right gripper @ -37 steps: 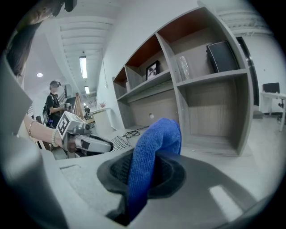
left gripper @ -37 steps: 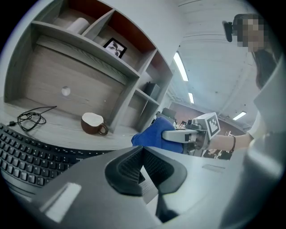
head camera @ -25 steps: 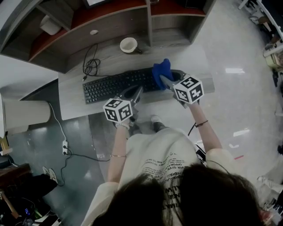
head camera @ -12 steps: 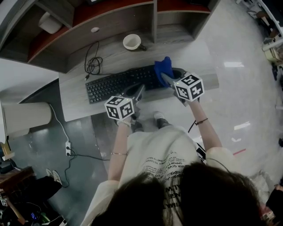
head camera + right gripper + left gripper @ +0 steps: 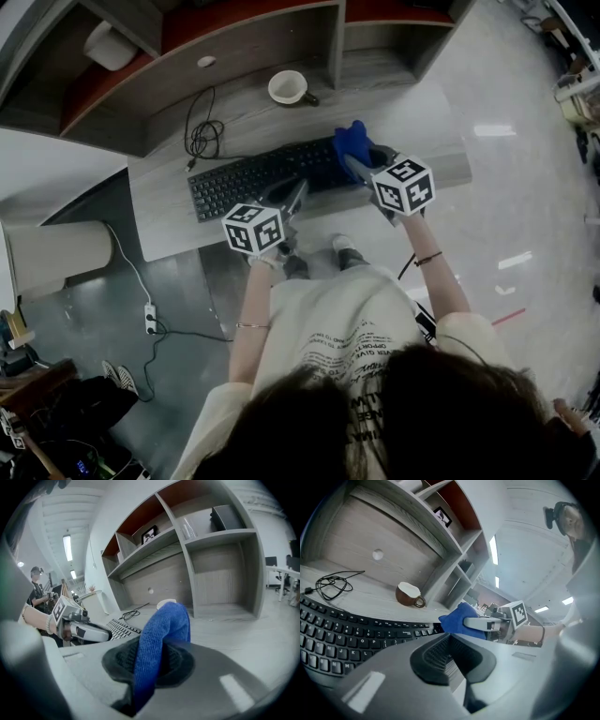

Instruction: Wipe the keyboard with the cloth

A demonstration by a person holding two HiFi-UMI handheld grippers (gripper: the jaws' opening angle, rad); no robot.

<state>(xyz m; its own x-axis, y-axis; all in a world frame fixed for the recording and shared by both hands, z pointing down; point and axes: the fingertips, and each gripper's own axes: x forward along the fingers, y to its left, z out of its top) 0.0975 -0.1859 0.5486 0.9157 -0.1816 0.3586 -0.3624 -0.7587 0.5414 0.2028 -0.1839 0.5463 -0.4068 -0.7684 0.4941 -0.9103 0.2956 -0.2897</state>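
Observation:
A black keyboard (image 5: pixel 253 180) lies across the grey desk (image 5: pixel 169 220). My right gripper (image 5: pixel 359 167) is shut on a blue cloth (image 5: pixel 351 142), which stands up over the keyboard's right end. In the right gripper view the cloth (image 5: pixel 160 641) rises from between the jaws and folds over at the top. My left gripper (image 5: pixel 288 199) hovers at the keyboard's front edge near the middle, jaws together with nothing in them. The left gripper view shows the keyboard (image 5: pixel 347 634) below and the cloth (image 5: pixel 457 619) to the right.
A brown cup with a white inside (image 5: pixel 289 87) stands behind the keyboard on the desk. A coiled black cable (image 5: pixel 202 139) lies at the back left. Grey shelving with a red-backed upper shelf (image 5: pixel 253 28) rises behind the desk. A power strip (image 5: pixel 150 319) lies on the floor.
The head view has shifted a little, so the desk sits slightly further right in the frame. Both grippers and the cloth hold nearly the same place over the keyboard.

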